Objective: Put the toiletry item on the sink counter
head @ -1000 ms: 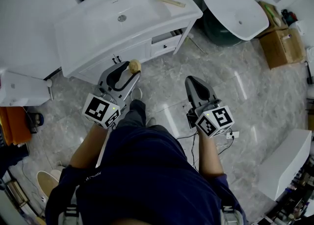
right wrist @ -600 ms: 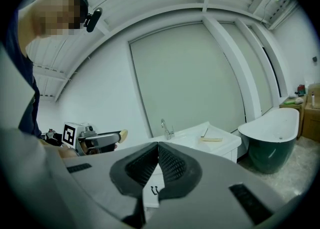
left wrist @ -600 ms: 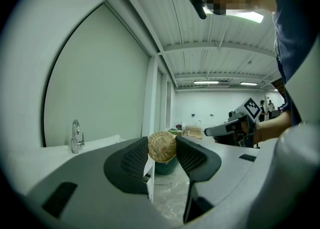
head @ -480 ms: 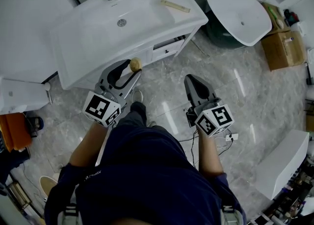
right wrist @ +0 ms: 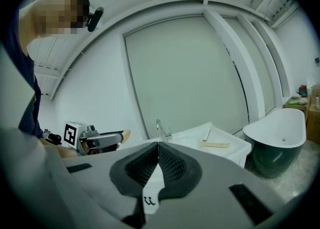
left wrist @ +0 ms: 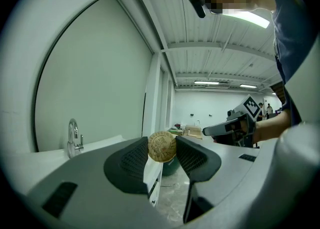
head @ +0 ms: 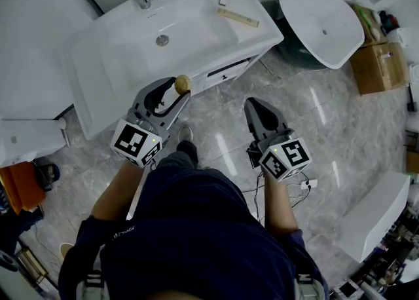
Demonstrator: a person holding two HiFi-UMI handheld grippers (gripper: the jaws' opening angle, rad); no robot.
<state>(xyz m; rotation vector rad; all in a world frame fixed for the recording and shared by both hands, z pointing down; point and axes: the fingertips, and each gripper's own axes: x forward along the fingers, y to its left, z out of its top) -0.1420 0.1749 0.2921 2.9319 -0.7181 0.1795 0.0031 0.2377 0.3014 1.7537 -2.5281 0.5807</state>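
Clamped between the jaws of the left gripper [head: 175,93]: round tan toiletry item [left wrist: 161,146], held high at the front edge of the sink counter [head: 91,76] — likely for set-down. Closed on nothing, held back clear: right gripper [right wrist: 158,149].

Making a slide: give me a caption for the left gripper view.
Left gripper clamps a round tan toiletry item; sink counter and faucet at left.

Right gripper [right wrist: 158,145] jaws together; left gripper [right wrist: 120,135] holds toiletry item [right wrist: 126,133]; sink counter [right wrist: 235,147] ahead.
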